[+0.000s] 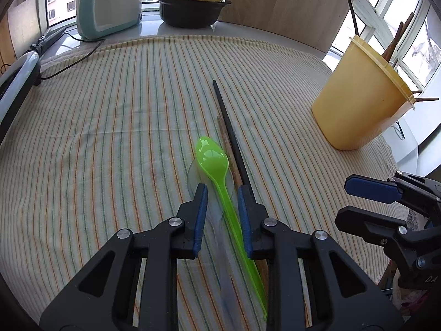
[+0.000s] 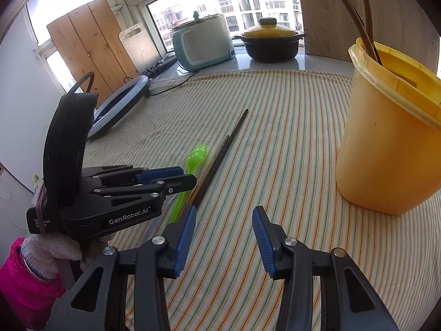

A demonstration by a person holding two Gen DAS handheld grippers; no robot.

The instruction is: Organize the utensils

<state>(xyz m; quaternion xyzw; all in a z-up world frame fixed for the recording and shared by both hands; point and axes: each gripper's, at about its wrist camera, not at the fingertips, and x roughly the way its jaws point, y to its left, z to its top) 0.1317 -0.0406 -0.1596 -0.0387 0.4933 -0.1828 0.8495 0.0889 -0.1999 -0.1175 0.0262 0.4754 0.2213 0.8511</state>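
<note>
Left wrist view, green spoon (image 1: 212, 157) handle between narrowed, untouching left tongs (image 1: 219, 193), right tongs (image 2: 223, 215) empty.

Rice cooker (image 2: 202, 44), casserole pot (image 2: 271, 42), striped cloth (image 1: 124, 115)

Both wrist views look steeply down, close over the same striped cloth (image 1: 110, 138).

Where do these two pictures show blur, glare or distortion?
Left wrist view: a pale smear trails beside the green spoon, and the windows behind the yellow bucket are blown out. Right wrist view: sharp, but the striped cloth bows from the fisheye.
</note>
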